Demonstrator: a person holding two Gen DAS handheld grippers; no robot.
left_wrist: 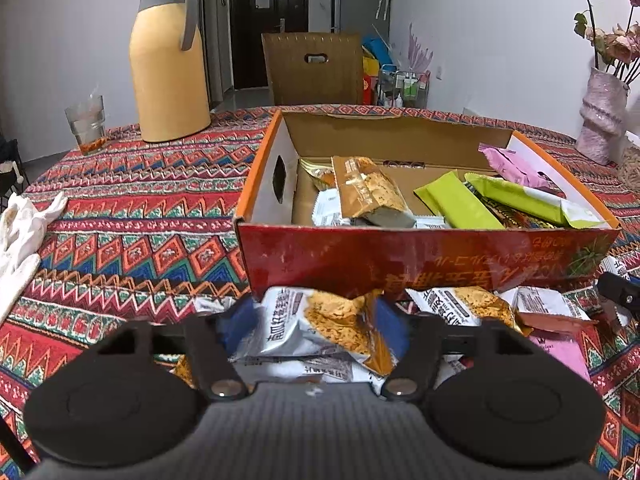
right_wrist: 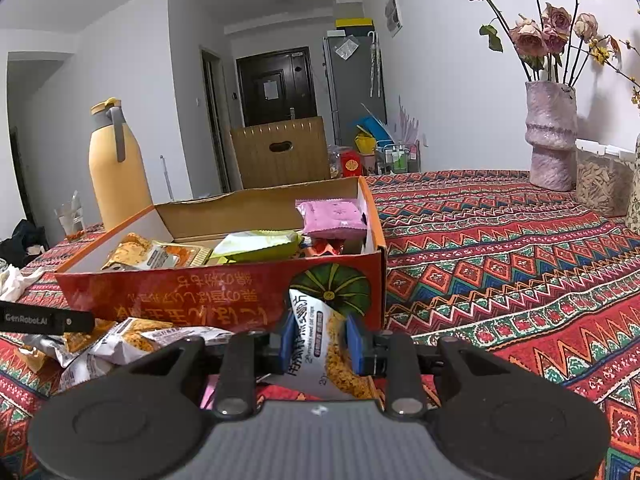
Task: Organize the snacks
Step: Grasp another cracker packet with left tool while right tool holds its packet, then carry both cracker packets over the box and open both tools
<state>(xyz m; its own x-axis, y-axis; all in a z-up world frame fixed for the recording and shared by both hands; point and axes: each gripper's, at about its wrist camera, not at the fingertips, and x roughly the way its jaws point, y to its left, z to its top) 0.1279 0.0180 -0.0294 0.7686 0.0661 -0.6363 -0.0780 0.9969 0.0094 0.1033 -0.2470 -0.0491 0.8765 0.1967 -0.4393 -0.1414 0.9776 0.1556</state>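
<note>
Right wrist view: our right hand-held gripper (right_wrist: pixel 318 342), clamped tight on an oat-crisp packet (right_wrist: pixel 320 354), sits just before the snack box (right_wrist: pixel 224 296). Left hand-held gripper (left_wrist: pixel 316 320), part-open, straddles a loose packet (left_wrist: pixel 320 322) on the surface (left_wrist: pixel 132 236); whether its pads press we cannot tell. Step: boxing. Next, we judge: lift over the rim, release.

A tall yellow thermos jug (left_wrist: pixel 170 60) with a grey handle stands on the patterned red cloth-covered desk (left_wrist: pixel 132 216), a clear drinking glass (left_wrist: pixel 86 122) near it. A textured pink vase (right_wrist: pixel 551 136) holds dried roses (right_wrist: pixel 536 36). White crumpled cloth (left_wrist: pixel 20 228) lies at the edge.
</note>
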